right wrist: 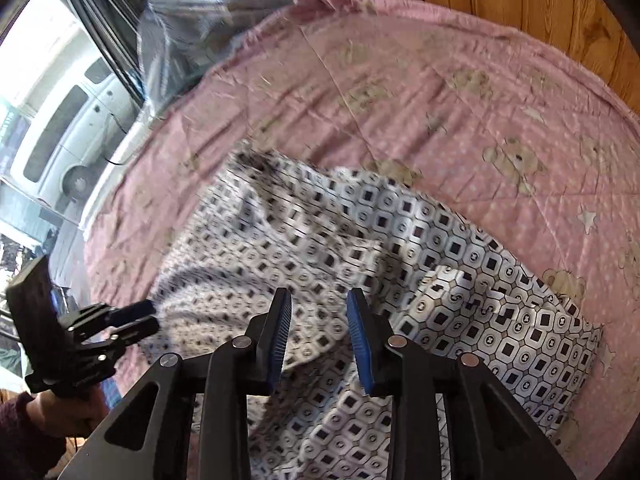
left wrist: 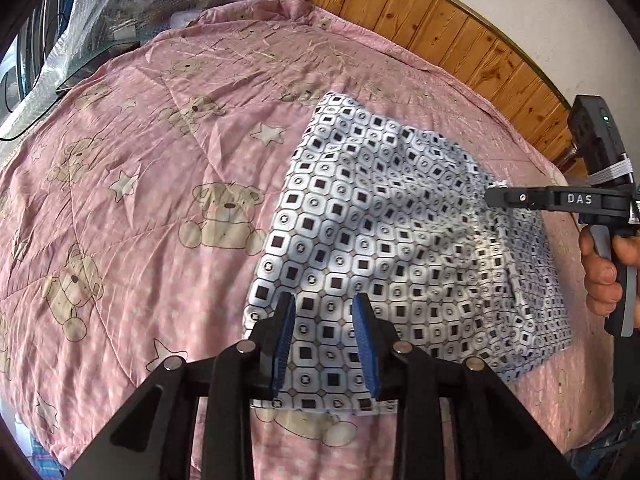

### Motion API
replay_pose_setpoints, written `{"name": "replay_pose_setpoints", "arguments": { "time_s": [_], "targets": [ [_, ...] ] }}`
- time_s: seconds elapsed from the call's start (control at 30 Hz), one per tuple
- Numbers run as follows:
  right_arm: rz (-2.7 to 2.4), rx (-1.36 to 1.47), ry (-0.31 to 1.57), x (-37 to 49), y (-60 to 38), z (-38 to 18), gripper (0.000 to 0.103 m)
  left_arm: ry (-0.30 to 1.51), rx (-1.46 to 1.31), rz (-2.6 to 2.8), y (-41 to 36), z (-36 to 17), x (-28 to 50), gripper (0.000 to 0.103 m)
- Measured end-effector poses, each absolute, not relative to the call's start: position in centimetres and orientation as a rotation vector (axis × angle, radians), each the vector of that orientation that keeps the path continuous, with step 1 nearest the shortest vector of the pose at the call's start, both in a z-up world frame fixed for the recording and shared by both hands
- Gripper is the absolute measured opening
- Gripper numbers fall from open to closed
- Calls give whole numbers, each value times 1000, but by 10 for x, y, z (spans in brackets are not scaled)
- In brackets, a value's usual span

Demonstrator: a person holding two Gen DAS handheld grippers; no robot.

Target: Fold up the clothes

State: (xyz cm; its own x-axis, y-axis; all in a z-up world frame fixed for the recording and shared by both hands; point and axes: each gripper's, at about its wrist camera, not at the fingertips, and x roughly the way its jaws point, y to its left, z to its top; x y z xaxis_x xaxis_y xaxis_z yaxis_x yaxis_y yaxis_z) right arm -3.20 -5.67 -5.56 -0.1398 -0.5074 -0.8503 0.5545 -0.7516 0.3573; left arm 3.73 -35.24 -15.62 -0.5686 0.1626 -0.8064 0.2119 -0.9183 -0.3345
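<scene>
Both grippers, left (left wrist: 323,316) & right (right wrist: 319,312), fingers apart over patterned cloth (left wrist: 384,216) on pink quilt (left wrist: 120,160).

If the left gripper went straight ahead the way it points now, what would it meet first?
Most likely the patterned cloth: the left gripper, jaws open, hovers over its near edge on the pink quilt. Depth is unclear.

The patterned garment (left wrist: 384,216) lies spread on the quilt (left wrist: 132,184) covering the bed, toward its right side. My left tool (left wrist: 323,344) hangs over the garment's near edge; my right tool (left wrist: 494,194) reaches in over its right part (tips close to the cloth). Behind the bed stands the wood-panelled wall (left wrist: 452,24), with plastic wrap (left wrist: 104,12) at the far left.
</scene>
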Motion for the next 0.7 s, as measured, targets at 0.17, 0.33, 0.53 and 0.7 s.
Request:
{"name": "replay_pose_setpoints", "arguments": {
  "time_s": [0.17,0.33,0.53,0.7],
  "targets": [
    [-1964,1593,-62,-20,-52,-113,45,588,1539,-2748,-335,-165,4,47],
    [-2145,1509,-245,2,-21,-125,55,433,1714,-2759,-311,-164,-29,53],
    [-2324,1679,-398,35,44,-225,58,355,1826,-2865,-237,-124,-68,62],
    [-2354,1603,-168,42,7,-285,15,252,2013,-2918,-145,-117,-118,62]
  ]
}}
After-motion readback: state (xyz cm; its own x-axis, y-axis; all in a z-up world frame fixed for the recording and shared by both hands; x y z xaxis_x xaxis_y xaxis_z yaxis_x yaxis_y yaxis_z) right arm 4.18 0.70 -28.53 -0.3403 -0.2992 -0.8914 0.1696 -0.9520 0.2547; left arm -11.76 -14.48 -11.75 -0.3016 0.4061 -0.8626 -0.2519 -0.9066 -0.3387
